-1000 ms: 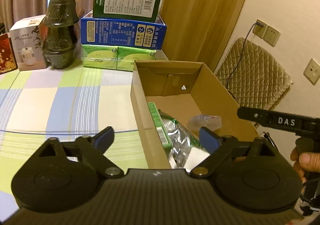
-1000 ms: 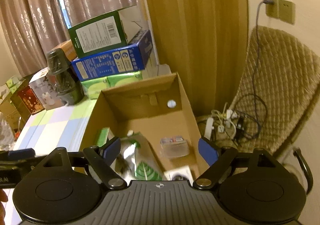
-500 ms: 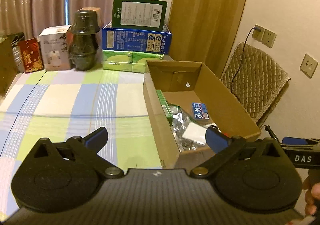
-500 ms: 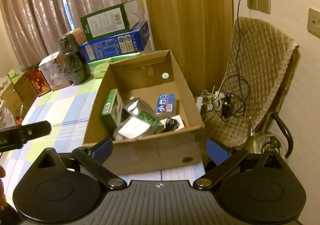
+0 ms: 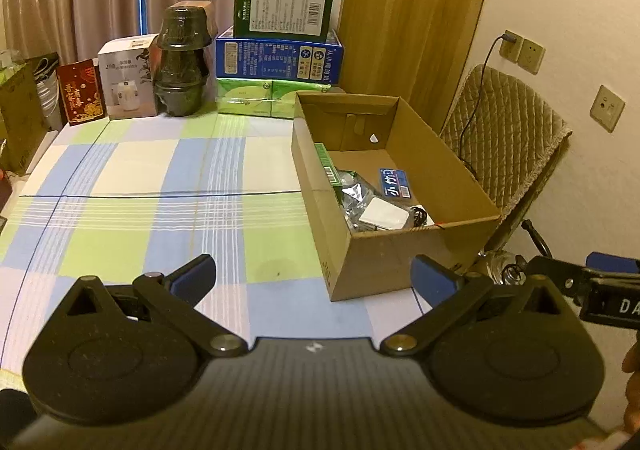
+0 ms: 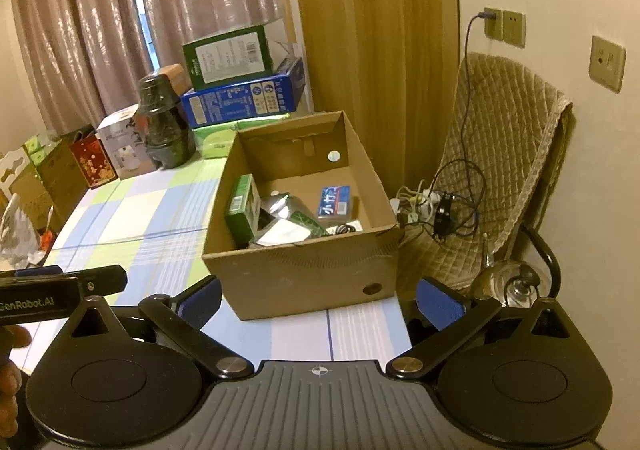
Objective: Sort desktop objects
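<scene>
Now cardboard box [image 6: 304,274] sits ahead of right gripper [image 6: 318,296], whose opening jaws hold nothing.

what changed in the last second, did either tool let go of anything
Both tools, left and right, pulled back from over the box, and their jaws spread wider; the right's are opening. Neither held or let go of anything. The box and its contents stayed put.
</scene>
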